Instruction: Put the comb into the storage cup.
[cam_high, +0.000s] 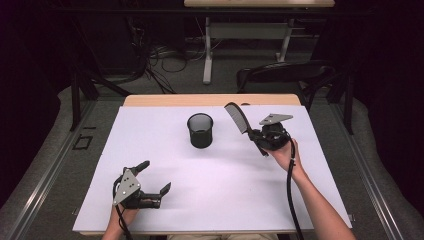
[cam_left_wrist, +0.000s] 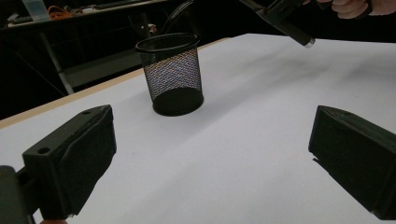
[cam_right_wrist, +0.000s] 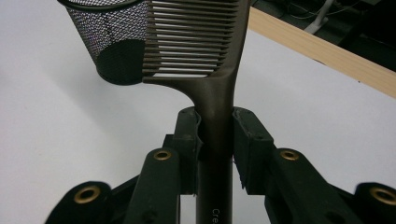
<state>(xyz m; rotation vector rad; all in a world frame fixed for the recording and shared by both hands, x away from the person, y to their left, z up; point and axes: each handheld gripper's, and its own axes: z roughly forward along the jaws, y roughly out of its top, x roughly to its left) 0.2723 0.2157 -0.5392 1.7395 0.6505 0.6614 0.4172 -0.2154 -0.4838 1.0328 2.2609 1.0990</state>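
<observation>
- So the right gripper (cam_high: 257, 136) is pinching a dark comb (cam_high: 237, 118) by its handle, both pads pressed flat on either side of it. You can see that really well in the right gripper view, handle (cam_right_wrist: 215, 140) squeezed between the 2 pads.
- Comb is up off the table, teeth end tilted up and toward the mesh cup (cam_high: 200, 130), which stands upright on the white sheet (cam_high: 150, 145) near the middle-back of the table. Comb and cup are near each other but not touching.
- My read: the job here is dropping the comb into that cup, and we're mid-carry, nothing is in there yet.
- Left gripper (cam_high: 152, 177) is parked down at the near left, jaws spread wide with nothing between them, well apart from the cup.
- Tips for doing this bit well, imo:
- Get the comb properly above the rim (cam_right_wrist: 100, 5) before lowering, otherwise the teeth (cam_right_wrist: 187, 42) will snag the mesh.
- Tilt it closer to upright so 1 end goes in first, it's long compared to the cup.
- The cup looks light, so a bump from the side could tip or slide it. The free left gripper could steady it if needed.
- Only let go once an end is well inside.
</observation>
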